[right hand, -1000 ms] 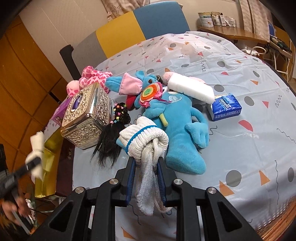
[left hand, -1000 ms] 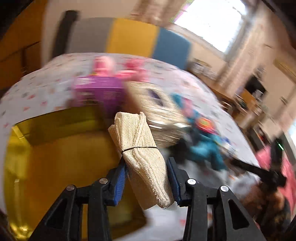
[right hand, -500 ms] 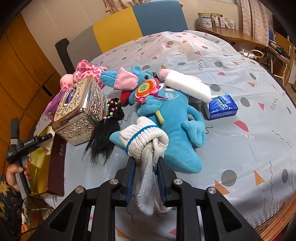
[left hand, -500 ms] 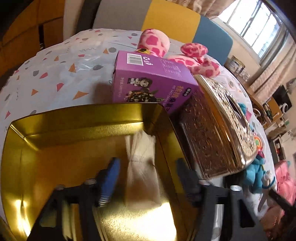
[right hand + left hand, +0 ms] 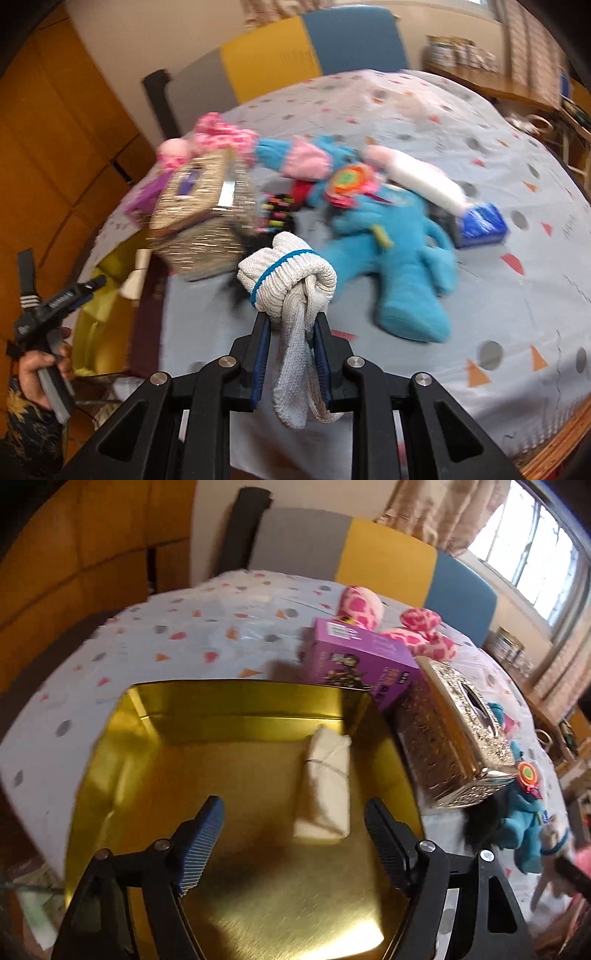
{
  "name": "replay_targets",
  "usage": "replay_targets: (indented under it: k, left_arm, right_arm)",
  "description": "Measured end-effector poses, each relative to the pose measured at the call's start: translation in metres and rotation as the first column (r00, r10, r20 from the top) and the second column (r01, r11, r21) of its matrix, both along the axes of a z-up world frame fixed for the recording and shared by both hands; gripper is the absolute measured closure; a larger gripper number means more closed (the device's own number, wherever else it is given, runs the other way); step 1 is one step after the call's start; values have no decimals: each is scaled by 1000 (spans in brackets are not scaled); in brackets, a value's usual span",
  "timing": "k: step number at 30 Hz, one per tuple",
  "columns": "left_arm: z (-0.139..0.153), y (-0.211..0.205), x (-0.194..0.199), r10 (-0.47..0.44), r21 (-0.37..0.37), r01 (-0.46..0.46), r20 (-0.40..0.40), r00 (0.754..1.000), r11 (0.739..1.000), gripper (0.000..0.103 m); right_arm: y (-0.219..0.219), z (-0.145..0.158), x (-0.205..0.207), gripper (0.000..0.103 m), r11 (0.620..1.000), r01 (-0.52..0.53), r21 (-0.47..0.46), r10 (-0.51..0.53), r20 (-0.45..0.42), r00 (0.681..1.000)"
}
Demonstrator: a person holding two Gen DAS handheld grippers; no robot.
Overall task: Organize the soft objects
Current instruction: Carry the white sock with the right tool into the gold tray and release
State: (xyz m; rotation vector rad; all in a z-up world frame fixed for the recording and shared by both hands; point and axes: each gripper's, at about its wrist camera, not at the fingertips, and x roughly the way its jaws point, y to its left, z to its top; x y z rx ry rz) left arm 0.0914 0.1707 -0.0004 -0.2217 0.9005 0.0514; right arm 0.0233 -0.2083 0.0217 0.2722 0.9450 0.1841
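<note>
A beige rolled cloth bundle (image 5: 327,786) lies inside the gold tin box (image 5: 236,701), near its far right corner. My left gripper (image 5: 293,827) is open and empty above the box, just short of the bundle. My right gripper (image 5: 290,350) is shut on a knotted white knit cloth with a blue stripe (image 5: 286,269), held above the table's near edge. The left gripper (image 5: 79,290) shows at the left of the right wrist view, over the gold box (image 5: 99,295).
A purple carton (image 5: 356,664), an ornate silver tissue box (image 5: 458,731), a pink spotted plush (image 5: 421,631), a blue plush toy (image 5: 391,240), a black doll wig (image 5: 275,218), a white roll (image 5: 424,181) and a blue tissue pack (image 5: 482,225) lie on the patterned tablecloth (image 5: 517,295).
My left gripper carried the beige bundle over the gold box, opened and let it go; the bundle now lies in the box. My right gripper has kept its hold on the white cloth.
</note>
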Motion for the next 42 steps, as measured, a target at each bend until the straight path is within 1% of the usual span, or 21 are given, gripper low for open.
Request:
replay_targets:
  k: [1, 4, 7, 10, 12, 16, 19, 26, 28, 29, 35, 40, 42]
  left_arm:
    - [0, 2, -4, 13, 6, -13, 4, 1000, 1000, 19]
    - [3, 6, -19, 40, 14, -41, 18, 999, 999, 14]
    - [6, 10, -30, 60, 30, -61, 35, 998, 998, 10]
    - [8, 13, -37, 75, 44, -76, 44, 996, 996, 10]
    - [9, 16, -42, 81, 53, -83, 50, 995, 995, 10]
    - [9, 22, -48, 90, 43, -92, 49, 995, 995, 10]
    - [9, 27, -51, 99, 40, -101, 48, 994, 994, 10]
    - [5, 40, -56, 129, 43, -131, 31, 991, 991, 9]
    - [4, 42, -58, 140, 51, -141, 30, 990, 989, 8]
    - [4, 43, -58, 143, 53, -144, 29, 989, 988, 8]
    - [0, 46, -60, 148, 60, -149, 20, 989, 987, 7]
    - [-1, 43, -60, 140, 54, -141, 17, 990, 988, 7]
    - [1, 42, -60, 124, 37, -125, 29, 992, 991, 8]
  right_arm:
    - [9, 4, 1, 81, 1000, -30, 9, 30, 9, 1000]
    - [42, 13, 9, 81, 991, -127, 29, 126, 27, 992]
    - [78, 19, 16, 81, 972, -233, 36, 232, 37, 972]
    - [120, 18, 24, 81, 945, -326, 41, 325, 28, 945]
    - [142, 16, 29, 81, 930, -365, 36, 364, 18, 931]
    - [183, 11, 41, 81, 904, -427, 28, 427, -1, 904]
    - [203, 4, 48, 81, 895, -444, 28, 445, -22, 895]
    - [230, -14, 58, 80, 884, -466, 40, 468, -63, 881]
    - [235, -19, 60, 77, 884, -465, 44, 467, -74, 881]
    - [238, -20, 61, 72, 884, -465, 44, 467, -77, 881]
    - [237, -20, 62, 62, 891, -450, 63, 453, -60, 889]
    - [227, -14, 59, 62, 905, -422, 45, 424, -35, 905]
    - [217, -9, 57, 62, 915, -401, 36, 402, -16, 915]
